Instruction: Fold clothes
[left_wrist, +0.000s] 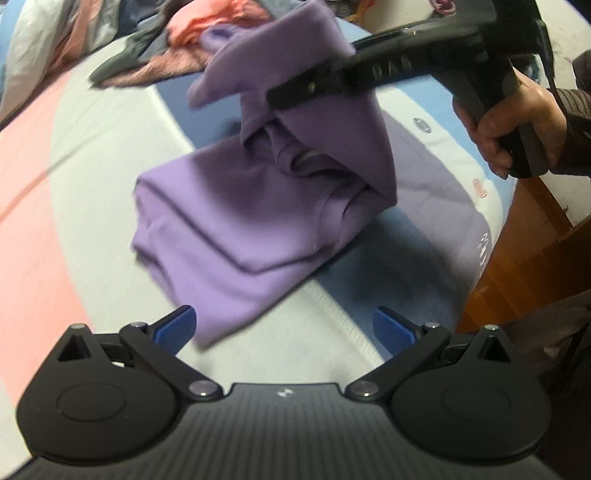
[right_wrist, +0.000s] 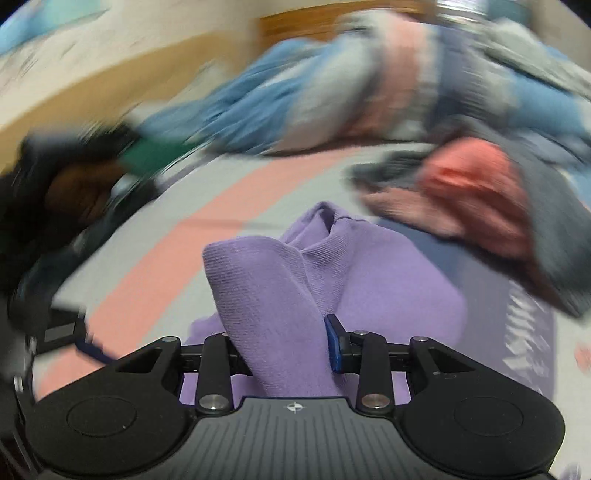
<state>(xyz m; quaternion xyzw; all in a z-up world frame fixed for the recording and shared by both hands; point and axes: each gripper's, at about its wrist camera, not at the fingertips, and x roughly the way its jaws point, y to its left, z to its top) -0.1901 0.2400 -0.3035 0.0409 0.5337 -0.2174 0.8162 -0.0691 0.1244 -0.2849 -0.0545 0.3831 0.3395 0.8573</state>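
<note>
A purple sweatshirt (left_wrist: 236, 218) lies partly folded on the bed in the left wrist view. My right gripper (left_wrist: 291, 96) is shut on one end of it and holds that part lifted above the folded body. In the right wrist view the gripper (right_wrist: 284, 347) clamps a thick roll of the purple sweatshirt (right_wrist: 273, 295) between its blue pads (right_wrist: 334, 343). My left gripper (left_wrist: 284, 326) is open and empty, just in front of the sweatshirt's near edge, its blue pads (left_wrist: 177, 326) wide apart.
The bed sheet (left_wrist: 55, 184) has pink, white and blue bands. A pile of pink and grey clothes (left_wrist: 177, 40) lies at the far side, also in the right wrist view (right_wrist: 476, 192). A wooden bed frame (left_wrist: 517, 243) is at the right edge.
</note>
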